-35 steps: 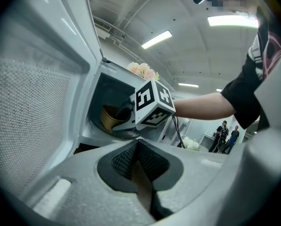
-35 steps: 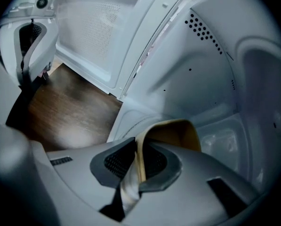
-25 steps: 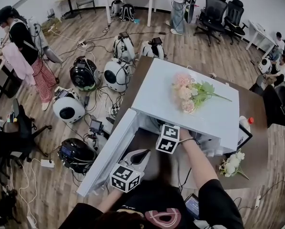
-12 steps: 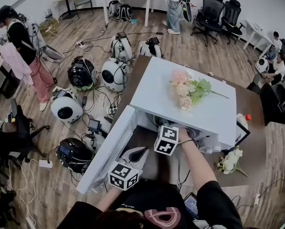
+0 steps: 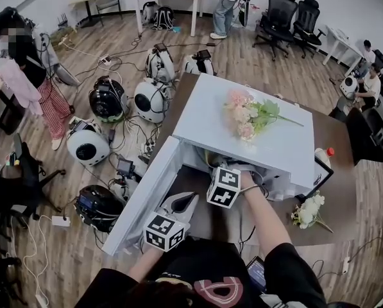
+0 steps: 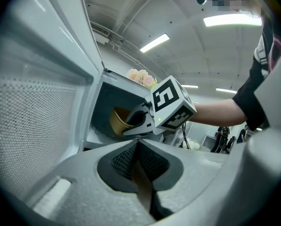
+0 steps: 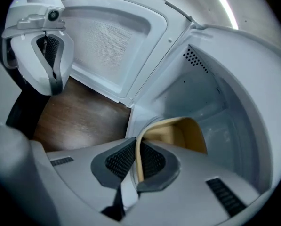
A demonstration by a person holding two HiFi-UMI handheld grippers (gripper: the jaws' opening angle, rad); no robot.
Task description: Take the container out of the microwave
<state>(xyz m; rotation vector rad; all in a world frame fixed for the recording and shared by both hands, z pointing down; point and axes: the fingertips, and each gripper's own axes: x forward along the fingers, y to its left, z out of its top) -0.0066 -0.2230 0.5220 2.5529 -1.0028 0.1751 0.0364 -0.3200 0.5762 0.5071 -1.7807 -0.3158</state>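
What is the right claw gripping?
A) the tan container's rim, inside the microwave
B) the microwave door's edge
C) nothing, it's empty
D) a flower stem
A: in the right gripper view the right claw has its pads pressed on either side of the thin wall of the tan container, which still sits inside the microwave cavity.

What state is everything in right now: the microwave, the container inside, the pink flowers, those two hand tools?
Door: open.
Container: inside microwave, gripped at its rim.
Right gripper: shut on container.
Left gripper: shut, empty.
Pink flowers: lying on microwave.
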